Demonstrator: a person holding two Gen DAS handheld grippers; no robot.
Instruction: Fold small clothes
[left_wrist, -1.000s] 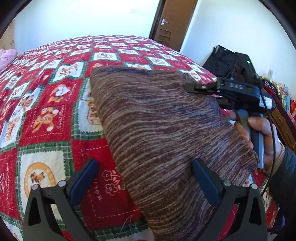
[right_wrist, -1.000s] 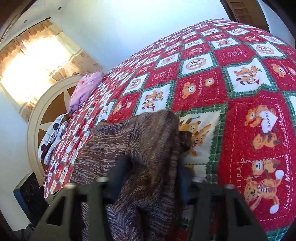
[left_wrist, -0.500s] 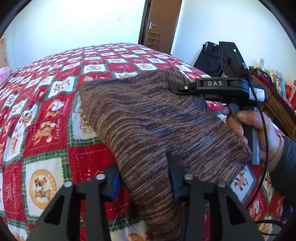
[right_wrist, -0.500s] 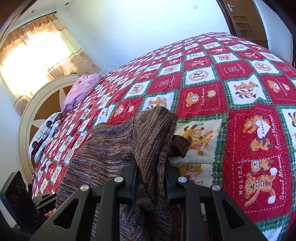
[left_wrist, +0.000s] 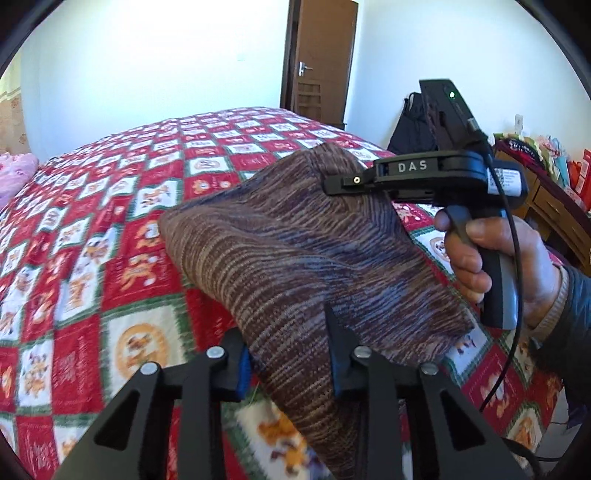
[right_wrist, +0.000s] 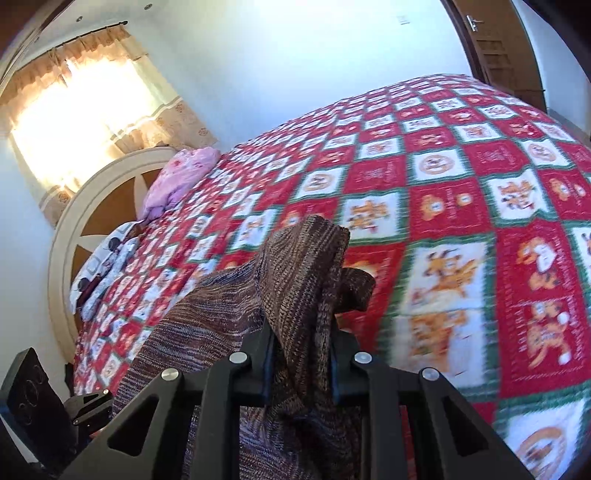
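A brown striped knit garment (left_wrist: 295, 258) is held up above the red patchwork bed quilt (left_wrist: 110, 221). My left gripper (left_wrist: 288, 354) is shut on its near edge. My right gripper (right_wrist: 301, 354) is shut on another edge, with a fold of knit (right_wrist: 306, 258) bunched above its fingers. In the left wrist view the right gripper (left_wrist: 334, 183) shows at the cloth's far right side, held by a hand (left_wrist: 495, 258). The garment hangs between the two grippers.
The quilt (right_wrist: 461, 184) covers a wide bed. A pink cloth (right_wrist: 177, 173) lies by the round headboard (right_wrist: 74, 229). A wooden door (left_wrist: 317, 59), a black bag (left_wrist: 410, 125) and a cluttered cabinet (left_wrist: 546, 184) stand at the right.
Both grippers have closed on the garment's edges and lifted it off the quilt. The cloth now hangs raised between them.
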